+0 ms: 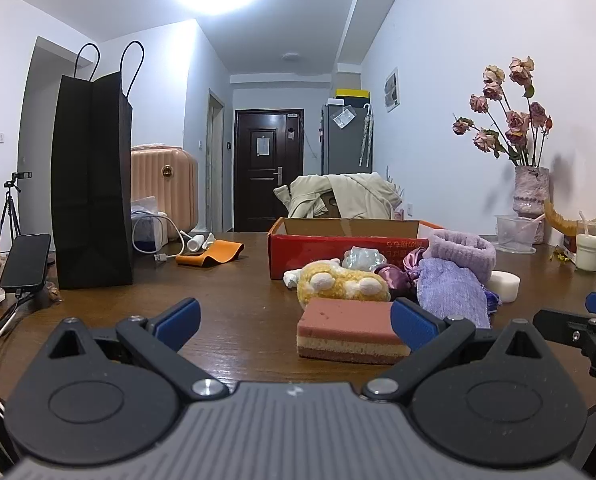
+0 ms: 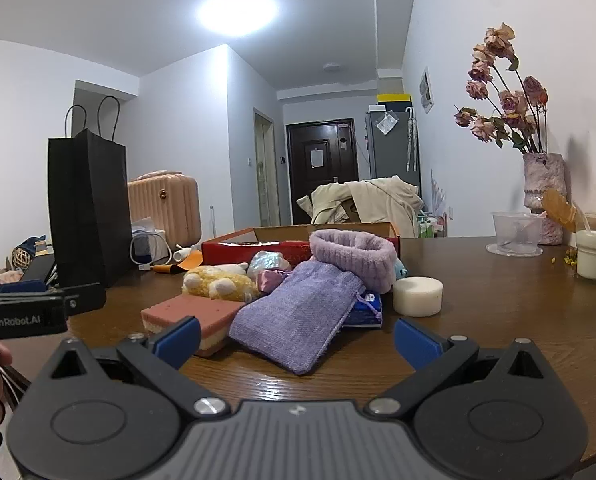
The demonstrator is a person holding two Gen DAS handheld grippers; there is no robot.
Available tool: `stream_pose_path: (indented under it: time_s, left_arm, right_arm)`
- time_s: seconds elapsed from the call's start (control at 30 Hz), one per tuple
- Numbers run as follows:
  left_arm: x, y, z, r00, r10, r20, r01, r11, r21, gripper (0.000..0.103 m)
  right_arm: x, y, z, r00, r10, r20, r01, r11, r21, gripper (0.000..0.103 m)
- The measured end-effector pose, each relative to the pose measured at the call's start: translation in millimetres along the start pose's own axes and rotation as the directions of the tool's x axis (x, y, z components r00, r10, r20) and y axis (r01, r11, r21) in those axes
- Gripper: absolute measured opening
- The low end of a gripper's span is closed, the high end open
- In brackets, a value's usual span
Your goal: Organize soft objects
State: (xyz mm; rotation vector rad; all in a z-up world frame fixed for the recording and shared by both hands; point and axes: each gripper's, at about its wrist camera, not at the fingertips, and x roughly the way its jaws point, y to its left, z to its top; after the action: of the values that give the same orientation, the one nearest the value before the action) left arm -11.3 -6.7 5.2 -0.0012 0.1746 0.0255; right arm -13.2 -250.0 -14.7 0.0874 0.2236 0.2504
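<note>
On the table (image 1: 238, 304) a heap of soft things lies toward its middle, just before a red box (image 1: 337, 252) with its top open; nearest the front edge sits a pink sponge (image 1: 347, 330), layered pink over yellow, flat on the wood; behind it and touching it lies a yellow plush (image 1: 341, 284); to the right a lilac pouch (image 2: 298, 316) lies tilted, its upper end under a lilac headband (image 2: 351, 254) that stands on edge as a ring; purple satin (image 1: 393, 274) and a pale shiny bundle (image 1: 363, 258) are wedged between plush and headband; a white puck (image 2: 417, 296) stands just right of the pouch; a blue item under the pouch cannot be identified; left gripper (image 1: 296, 320) hangs low at the front edge, fingers spread wide, nothing between them but the sponge's near corner close to the right finger, not touched; right gripper (image 2: 296, 338) likewise fingers wide apart, empty, the pouch's lower end between and beyond them; toward the left edge a black bag (image 1: 92, 184) stands upright; at the far right corner a vase (image 2: 545, 196) of dried roses stands by the wall.
</note>
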Motion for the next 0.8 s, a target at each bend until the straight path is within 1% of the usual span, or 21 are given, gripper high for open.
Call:
stream_pose_path:
  time_s: [0.8]
  left_arm:
    - [1.0, -2.4, 0.5, 1.000, -0.008, -0.007, 0.008, 1.000, 0.020, 0.103]
  right_arm:
    - [0.0, -3.6, -4.0, 1.000, -0.013, -0.010, 0.013, 1.000, 0.017, 0.103]
